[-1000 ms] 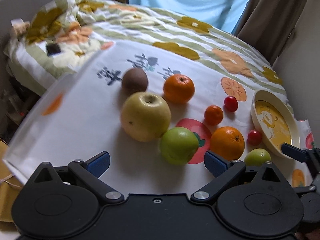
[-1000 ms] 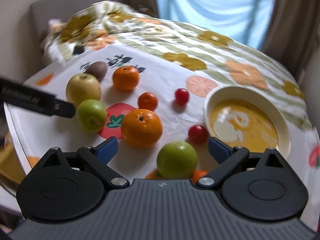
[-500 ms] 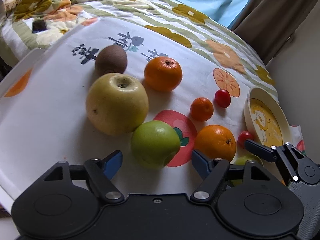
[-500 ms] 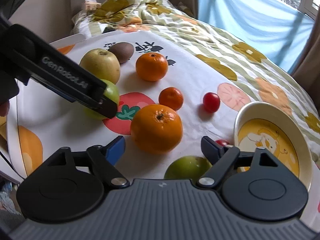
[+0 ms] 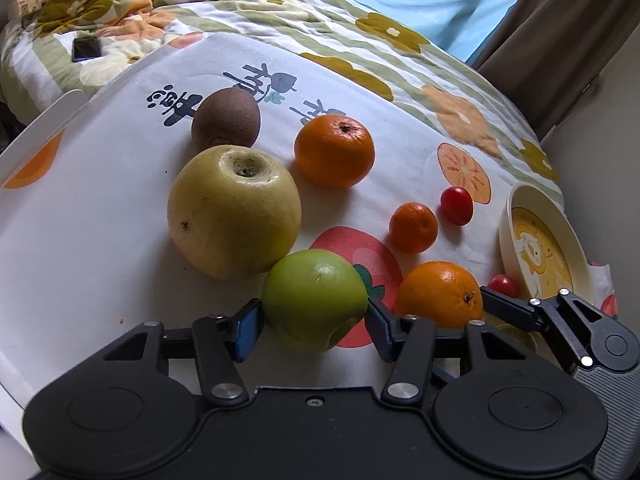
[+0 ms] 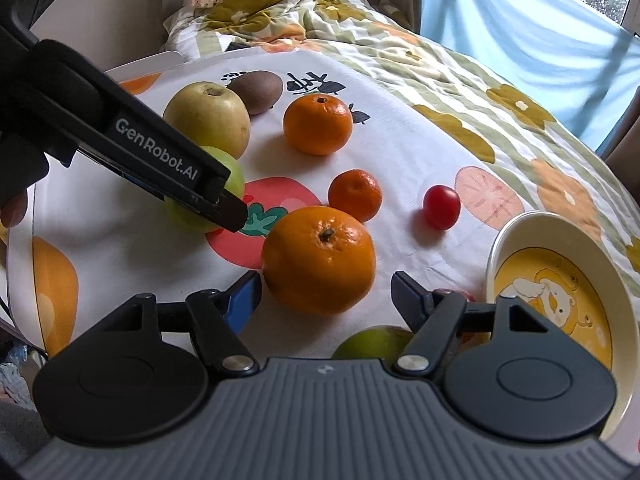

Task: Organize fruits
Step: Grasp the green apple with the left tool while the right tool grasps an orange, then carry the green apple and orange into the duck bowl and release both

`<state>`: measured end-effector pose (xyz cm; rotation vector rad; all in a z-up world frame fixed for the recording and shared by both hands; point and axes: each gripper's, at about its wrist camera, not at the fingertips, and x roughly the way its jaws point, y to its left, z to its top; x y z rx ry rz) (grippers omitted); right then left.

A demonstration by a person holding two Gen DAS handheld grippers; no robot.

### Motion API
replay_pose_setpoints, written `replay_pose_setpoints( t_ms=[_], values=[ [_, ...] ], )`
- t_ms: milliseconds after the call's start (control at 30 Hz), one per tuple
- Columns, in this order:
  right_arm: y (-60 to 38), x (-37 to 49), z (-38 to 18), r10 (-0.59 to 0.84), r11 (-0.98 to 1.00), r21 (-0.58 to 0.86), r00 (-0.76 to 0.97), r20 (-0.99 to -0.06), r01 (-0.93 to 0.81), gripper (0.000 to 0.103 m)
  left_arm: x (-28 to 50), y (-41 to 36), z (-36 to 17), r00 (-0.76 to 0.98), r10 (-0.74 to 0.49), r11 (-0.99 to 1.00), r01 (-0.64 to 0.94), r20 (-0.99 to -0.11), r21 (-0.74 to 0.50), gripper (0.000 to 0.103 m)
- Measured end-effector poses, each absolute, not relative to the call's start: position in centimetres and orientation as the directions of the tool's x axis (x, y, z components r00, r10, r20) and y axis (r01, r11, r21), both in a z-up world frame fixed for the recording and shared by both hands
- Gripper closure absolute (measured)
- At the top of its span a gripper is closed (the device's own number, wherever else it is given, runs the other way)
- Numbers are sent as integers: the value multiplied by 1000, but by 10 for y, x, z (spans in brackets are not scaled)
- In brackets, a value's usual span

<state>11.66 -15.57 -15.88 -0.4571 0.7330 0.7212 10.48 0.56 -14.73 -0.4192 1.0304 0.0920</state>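
Fruit under handling: green apple (image 5: pixel 314 298), firm, smooth and slip-prone, sitting low centre of the left view with the left gripper (image 5: pixel 314 330) closing across its widest part, pads meeting skin, while the right gripper (image 6: pixel 326 294) is closing, not yet gripping, around the large orange (image 6: pixel 319 260); finger marked "GenRobot.AI".

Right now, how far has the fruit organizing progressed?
Nothing looks sorted yet: the bowl holds no fruit. In hand: the left hand-held gripper is closing around the green apple, and the right hand-held gripper is closing around the large orange, with a gap on one side. Left on the cloth: yellow apple, kiwi, two smaller oranges, cherry tomatoes.
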Motion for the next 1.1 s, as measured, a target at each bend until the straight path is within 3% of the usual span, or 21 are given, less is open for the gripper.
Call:
replay_pose_setpoints(
  t_ms=[200,733,1100],
  values=[
    [-154,122,-160,445,669,-103,509,-737,-736,25,98,5,-145,518,-96,931,-256,-850,-261,44],
    [-163,124,-159,482,715,-20,513,-711,-699,28,70,9,-132,540,-55,943,-249,-840,-222,44],
    [-204,110,-105,489,797,37,608,-625,-603,28,55,-11,-83,625,-33,967,-178,-780,-184,44]
  ],
)
